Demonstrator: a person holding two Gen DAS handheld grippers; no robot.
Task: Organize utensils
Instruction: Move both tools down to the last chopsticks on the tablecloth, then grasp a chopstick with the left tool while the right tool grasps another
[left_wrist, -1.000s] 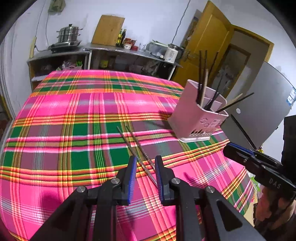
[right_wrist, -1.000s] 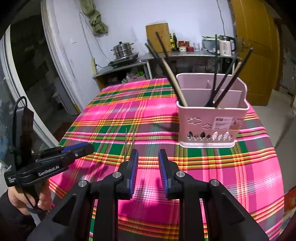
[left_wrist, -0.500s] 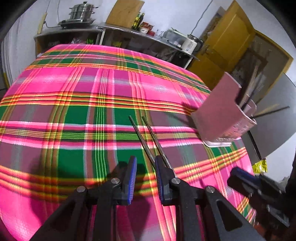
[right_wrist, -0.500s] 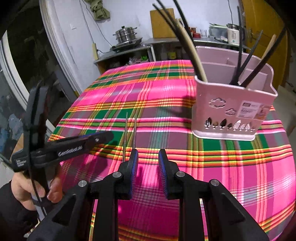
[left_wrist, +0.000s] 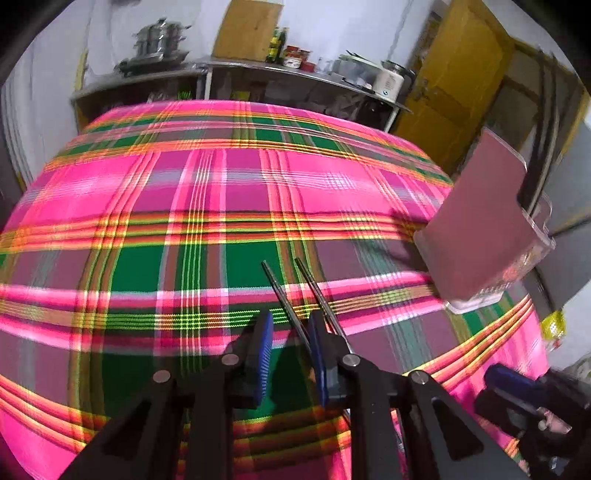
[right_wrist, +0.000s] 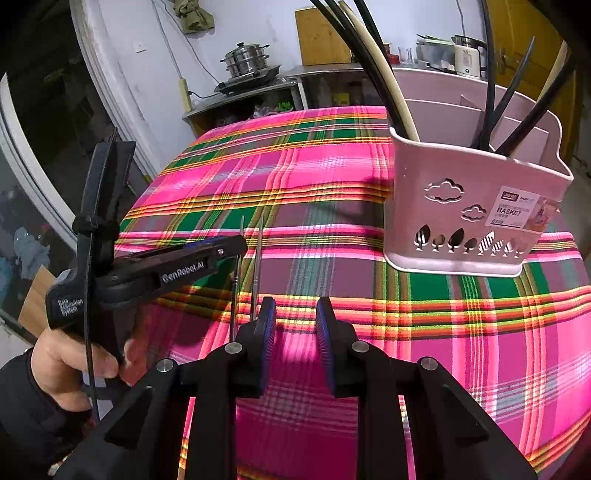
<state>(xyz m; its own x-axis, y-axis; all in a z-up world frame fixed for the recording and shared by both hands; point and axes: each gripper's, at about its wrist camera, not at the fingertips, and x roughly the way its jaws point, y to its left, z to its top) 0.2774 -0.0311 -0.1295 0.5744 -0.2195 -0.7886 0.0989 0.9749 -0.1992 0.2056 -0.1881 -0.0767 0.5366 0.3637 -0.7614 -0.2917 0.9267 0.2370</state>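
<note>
left tool (left_wrist: 290, 354): jaws slightly parted, empty, over two thin metal chopsticks (left_wrist: 282, 291) | right tool (right_wrist: 295, 343): parted, empty | chopsticks: flat on plaid-clothed surface (left_wrist: 184, 192), left of pink plastic utensil basket (right_wrist: 476, 206)

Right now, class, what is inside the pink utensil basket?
The pink utensil basket holds black chopsticks and pale chopsticks, standing tilted in its compartments. Its walls hide their lower ends and anything at the bottom.

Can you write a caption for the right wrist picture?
Open right gripper faces two metal chopsticks beside a pink basket.
</note>
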